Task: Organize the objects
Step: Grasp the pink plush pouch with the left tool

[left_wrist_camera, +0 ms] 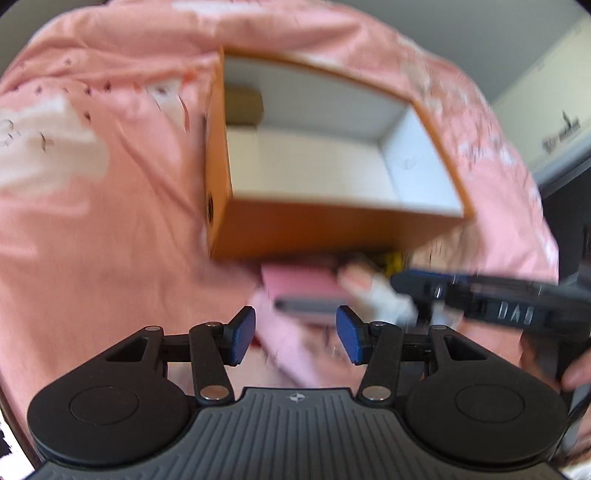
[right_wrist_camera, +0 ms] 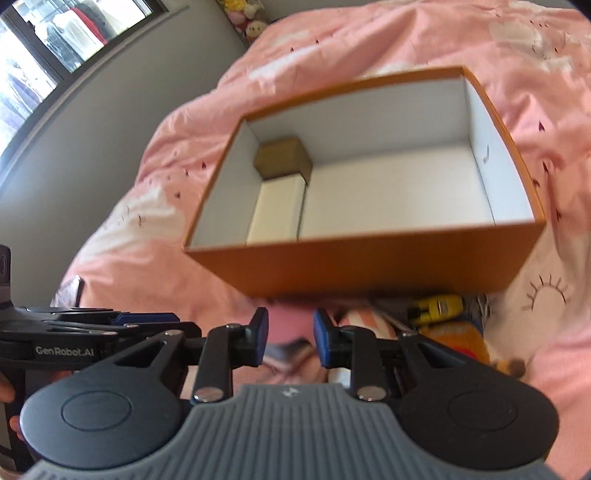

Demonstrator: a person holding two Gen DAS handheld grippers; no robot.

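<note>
An open orange box (left_wrist_camera: 332, 229) (right_wrist_camera: 369, 266) with white inside walls sits on the pink bedspread (left_wrist_camera: 110, 221). Inside, in its far left corner, stands a small brown box (right_wrist_camera: 282, 157) (left_wrist_camera: 243, 105) with a flat white box (right_wrist_camera: 275, 206) in front of it. My left gripper (left_wrist_camera: 295, 338) is open and holds nothing; a pink flat box (left_wrist_camera: 299, 284) lies just beyond its tips. My right gripper (right_wrist_camera: 290, 336) has its jaws narrowly apart with a blurred pink thing (right_wrist_camera: 288, 321) showing in the gap; I cannot tell if the pads press on it.
Loose items lie in front of the orange box: a yellow thing (right_wrist_camera: 436, 306), an orange thing (right_wrist_camera: 454, 339) and a pink-and-white striped thing (right_wrist_camera: 362, 317). A grey wall and a window (right_wrist_camera: 37, 55) stand to the left. Plush toys (right_wrist_camera: 247, 18) sit at the far end of the bed.
</note>
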